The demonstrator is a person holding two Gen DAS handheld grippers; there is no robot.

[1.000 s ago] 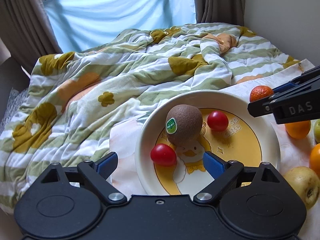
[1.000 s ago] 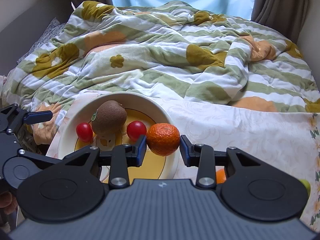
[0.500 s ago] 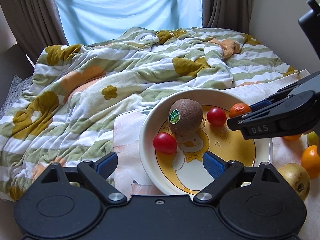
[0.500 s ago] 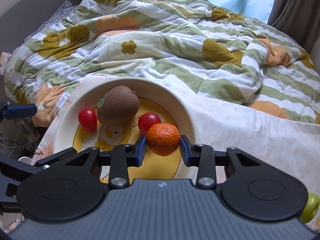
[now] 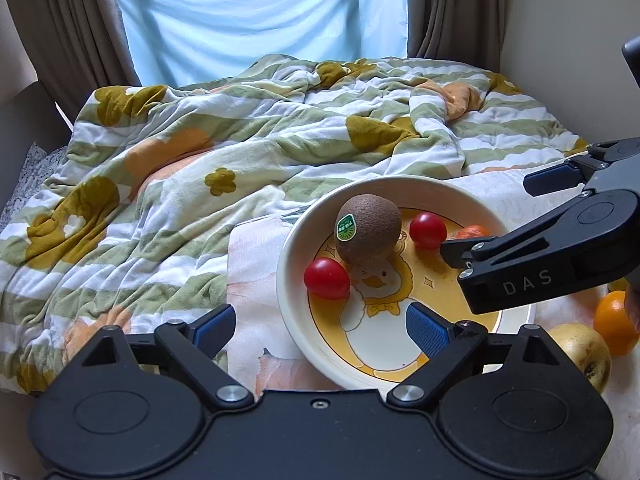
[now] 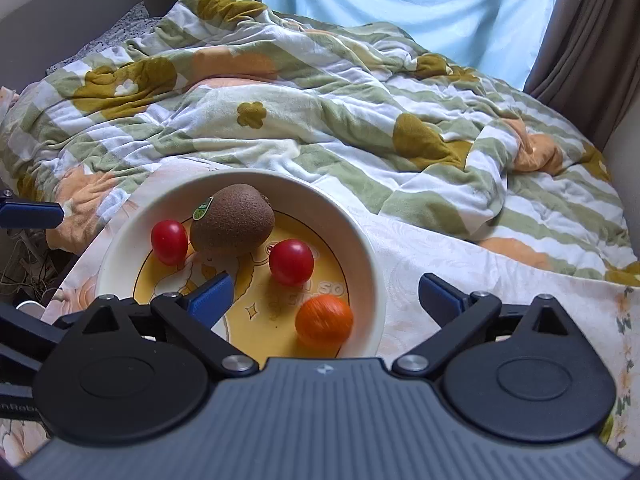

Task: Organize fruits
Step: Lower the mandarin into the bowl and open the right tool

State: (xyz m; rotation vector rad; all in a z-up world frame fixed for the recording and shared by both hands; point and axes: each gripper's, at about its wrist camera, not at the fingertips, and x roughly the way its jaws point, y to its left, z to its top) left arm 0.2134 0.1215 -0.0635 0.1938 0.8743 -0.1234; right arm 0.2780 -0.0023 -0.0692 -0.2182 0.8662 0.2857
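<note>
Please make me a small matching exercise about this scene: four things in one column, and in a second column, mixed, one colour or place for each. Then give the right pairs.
Things:
1. kiwi
2. mandarin
3. right gripper
4. yellow-brown fruit

Descriptions:
A. lies outside the plate, on the cloth
B. wears a green sticker
C. orange, in the plate near its rim
D. its jaws have just opened; nothing is gripped

Pairs: 1-B, 2-C, 3-D, 4-A

Before me a bed point(image 5: 516, 200) carries a rumpled green-striped quilt point(image 5: 248, 132); behind, daylight glows through a pale blue curtain point(image 5: 260, 16) between brown drapes point(image 5: 68, 28).
</note>
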